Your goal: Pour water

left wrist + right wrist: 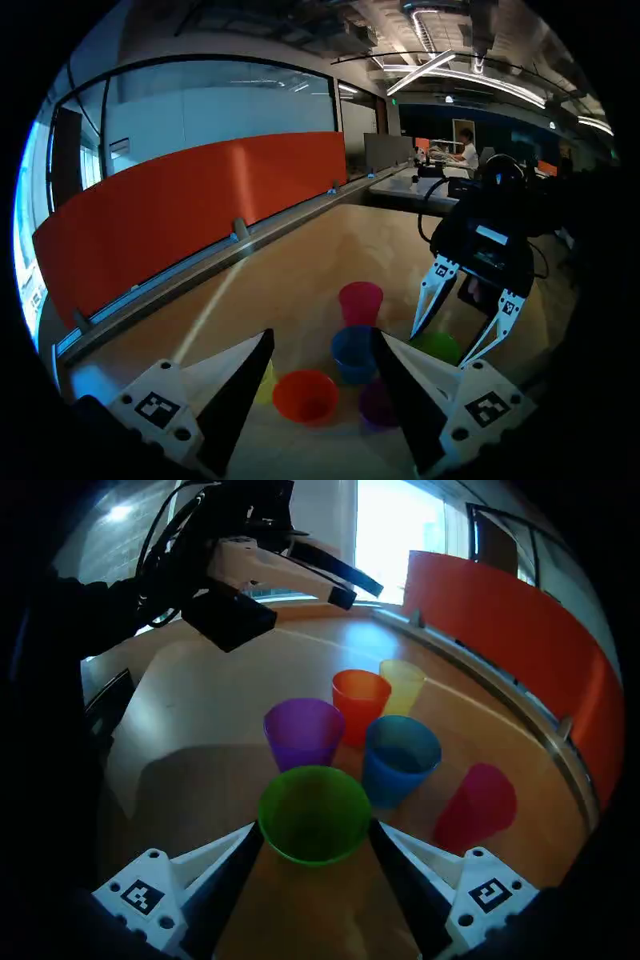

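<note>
A pale wooden desk [320, 248] carries six plastic cups in a loose cluster. In the left gripper view an orange divider panel [184, 200] runs along its far edge behind a grey metal rail [240, 240]. Above the panel is a glass wall [216, 100], and strip lights [424, 68] hang among exposed ducts. Far back, a person [464, 152] sits at another desk.

The left tongs [322, 334] are spread and hold nothing. Beyond their tips stand the pink cup [360, 300] and the blue cup [354, 352]. Nearer lie the orange cup [305, 396] and the purple cup [374, 404], and the yellow cup [266, 384] is half hidden behind one finger.

The right tongs [314, 826] are also spread, one finger on each side of the green cup [314, 816]. The tips sit close against its rim, but I cannot tell whether they press on it. Behind it the purple cup [304, 732] and blue cup [400, 756] stand side by side, then the orange cup [360, 696] and the yellow cup [402, 680]. The pink cup [478, 804] is apart, toward the panel [496, 600].

The left tongs [360, 594] hang above the desk [216, 688], and a bright window [392, 536] glares behind them. Whether any cup holds water cannot be told.
</note>
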A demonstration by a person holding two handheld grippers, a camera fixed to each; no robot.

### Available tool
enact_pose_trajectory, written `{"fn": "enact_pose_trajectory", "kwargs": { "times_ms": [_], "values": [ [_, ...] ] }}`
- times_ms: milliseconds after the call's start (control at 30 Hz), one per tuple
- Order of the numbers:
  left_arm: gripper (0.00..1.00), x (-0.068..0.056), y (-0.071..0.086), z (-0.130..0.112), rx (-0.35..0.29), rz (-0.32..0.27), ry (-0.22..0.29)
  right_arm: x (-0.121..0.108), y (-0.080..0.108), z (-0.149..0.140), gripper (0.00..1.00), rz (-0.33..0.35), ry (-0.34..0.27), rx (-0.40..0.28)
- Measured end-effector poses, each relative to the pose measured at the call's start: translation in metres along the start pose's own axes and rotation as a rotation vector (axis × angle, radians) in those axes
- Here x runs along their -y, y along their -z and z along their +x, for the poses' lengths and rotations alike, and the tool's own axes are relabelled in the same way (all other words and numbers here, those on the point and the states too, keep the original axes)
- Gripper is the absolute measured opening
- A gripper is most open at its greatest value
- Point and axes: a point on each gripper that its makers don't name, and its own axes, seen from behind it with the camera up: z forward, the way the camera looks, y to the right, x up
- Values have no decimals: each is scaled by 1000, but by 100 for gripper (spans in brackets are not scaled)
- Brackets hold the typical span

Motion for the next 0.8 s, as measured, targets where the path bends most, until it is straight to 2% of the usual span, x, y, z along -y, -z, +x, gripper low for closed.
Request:
{"fn": "enact_pose_trajectory", "kwargs": {
  "times_ms": [500,800],
  "values": [
    [88,2,-3,-1,3,5,0,0,-13,4,99,2,1,-26],
    [88,1,-3,-2,7,7,-5,-1,-14,5,91,5,-5,-43]
  ]
}}
